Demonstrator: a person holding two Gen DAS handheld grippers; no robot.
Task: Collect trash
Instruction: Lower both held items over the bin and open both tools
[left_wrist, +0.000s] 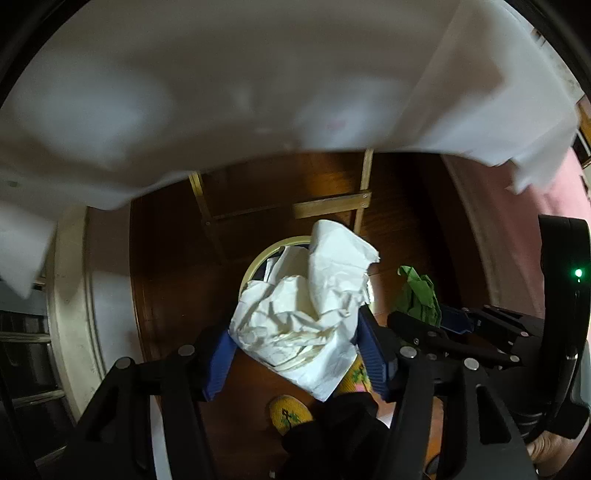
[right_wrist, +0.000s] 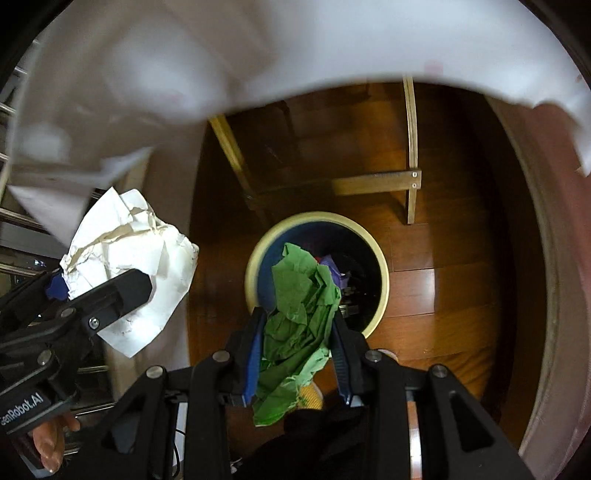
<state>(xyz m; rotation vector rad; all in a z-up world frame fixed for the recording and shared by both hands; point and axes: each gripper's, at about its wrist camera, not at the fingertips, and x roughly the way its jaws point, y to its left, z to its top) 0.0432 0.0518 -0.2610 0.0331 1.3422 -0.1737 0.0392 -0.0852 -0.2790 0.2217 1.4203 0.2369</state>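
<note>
Above bin: both wads, held over wood floor (right_wrist: 443, 288).
White paper (left_wrist: 306, 306): big crumpled sheet, creased and folded, cream shadows in the folds, one corner hanging low; seen from left wrist partly covering the bin's rim.
Left gripper (left_wrist: 295, 354): jaws clamped on white paper, blue pads against its sides.
Green paper (right_wrist: 299, 317): smaller crumpled wad, bright green, ragged torn lower edge, directly over the bin's mouth.
Right gripper (right_wrist: 295, 354): jaws pinched narrow on green paper.
Bin (right_wrist: 382, 273): round, cream rim, dark inside, purple and dark scraps at bottom.
Cloth (right_wrist: 258, 48): white, blurred, hanging across top of both views.
Frame (right_wrist: 412, 155): pale wooden legs beyond bin.
</note>
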